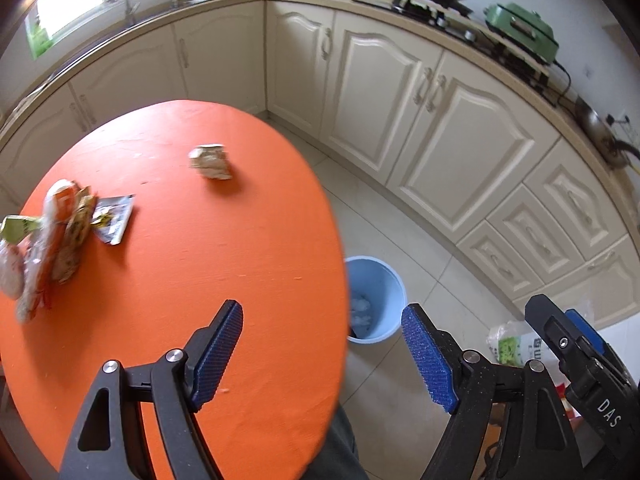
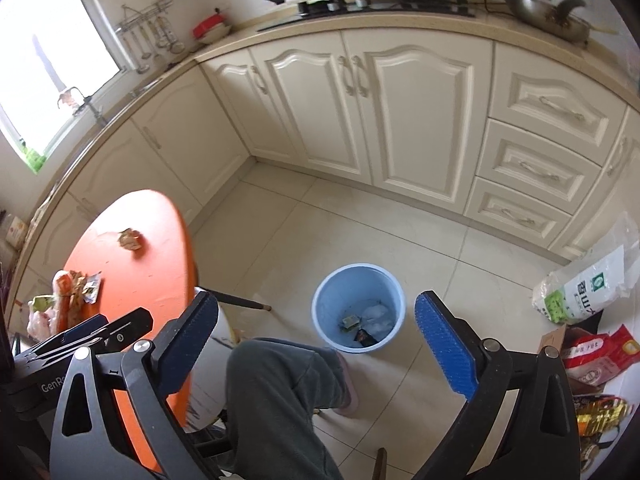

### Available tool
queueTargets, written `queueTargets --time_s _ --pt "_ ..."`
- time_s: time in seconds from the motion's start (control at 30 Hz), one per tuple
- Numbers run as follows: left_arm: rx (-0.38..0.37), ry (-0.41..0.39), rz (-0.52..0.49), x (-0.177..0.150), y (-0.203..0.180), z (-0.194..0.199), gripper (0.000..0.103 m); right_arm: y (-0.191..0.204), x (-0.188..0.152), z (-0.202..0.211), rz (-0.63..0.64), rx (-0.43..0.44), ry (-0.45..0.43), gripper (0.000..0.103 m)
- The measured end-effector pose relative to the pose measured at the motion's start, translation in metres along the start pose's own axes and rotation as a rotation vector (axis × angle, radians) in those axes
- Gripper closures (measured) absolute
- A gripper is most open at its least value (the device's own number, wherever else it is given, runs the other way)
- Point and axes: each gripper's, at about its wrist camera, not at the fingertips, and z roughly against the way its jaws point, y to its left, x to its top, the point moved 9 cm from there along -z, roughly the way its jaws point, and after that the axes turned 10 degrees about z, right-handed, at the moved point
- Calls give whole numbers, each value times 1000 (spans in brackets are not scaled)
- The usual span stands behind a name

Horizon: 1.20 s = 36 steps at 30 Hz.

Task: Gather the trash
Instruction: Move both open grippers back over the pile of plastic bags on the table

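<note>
A crumpled pale wrapper (image 1: pixel 211 162) lies alone on the orange table (image 1: pixel 240 248), well apart from a heap of orange and green packets (image 1: pixel 52 236) (near the table's edge). The left gripper (image 1: pixel 322 356) and right gripper (image 2: pixel 316 344) both gape, empty, the right above the blue bin (image 2: pixel 320 304) holding 3 or so scraps.

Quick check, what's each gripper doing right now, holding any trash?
Left gripper: open, nothing between its pads, over the orange table's edge.
Right gripper: open, empty, above the blue bin.
</note>
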Motion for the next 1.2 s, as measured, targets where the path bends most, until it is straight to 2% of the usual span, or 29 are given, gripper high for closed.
queueTargets --time_s 0.3,0.6,0.8,1.07,1.2 --pt "58 -57 173 -10 101 61 25 88 7 -5 122 112 10 2" --pt "124 -114 354 -20 208 114 25 213 0 -25 259 262 88 1" --pt "140 -128 463 -21 274 135 25 288 -11 -39 315 322 154 1" --pt "117 -101 542 -22 355 134 25 381 -18 -53 344 443 216 2" --pt "127 -111 583 -23 387 137 25 418 -25 -71 328 446 271 5"
